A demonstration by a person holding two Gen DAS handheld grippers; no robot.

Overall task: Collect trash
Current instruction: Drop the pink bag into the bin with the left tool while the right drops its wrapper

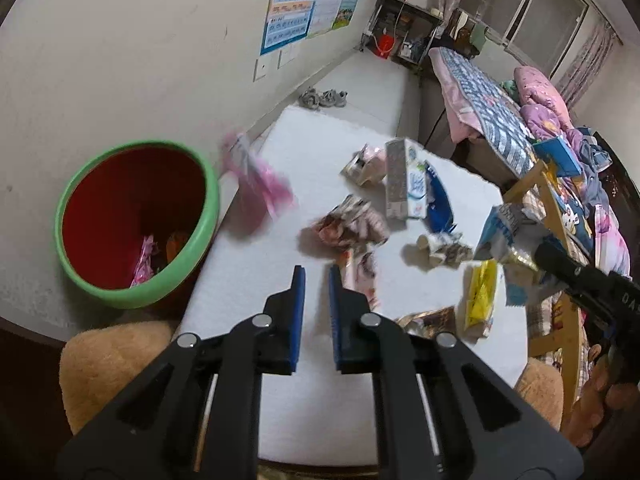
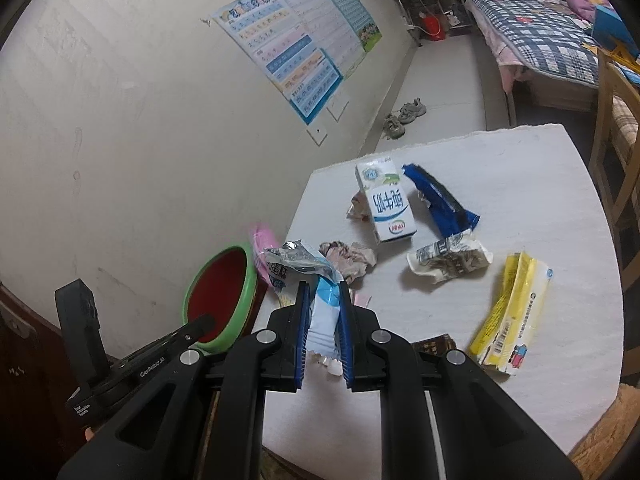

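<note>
Right tongs point(image 2: 324, 320) gripping upright blue-white wrapper point(image 2: 325, 312)

White table point(image 2: 540, 208), scattered wrappers point(image 2: 448, 264), milk carton point(image 2: 386, 204)

Crumpled wrappers strewn on the white counter point(image 2: 560, 184), milk carton point(image 2: 385, 200) lying flat, yellow packet point(image 2: 510, 312) near the edge, pink wrapper point(image 1: 258, 176) mid-air beside green-rimmed red bin point(image 1: 136, 224)

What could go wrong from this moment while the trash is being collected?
1. The pink wrapper is blurred in the air beside the bin, so it may miss it.
2. The right gripper holds the blue-white wrapper by one end only, so it may slip.
3. The milk carton lies near the table's far edge.
</note>
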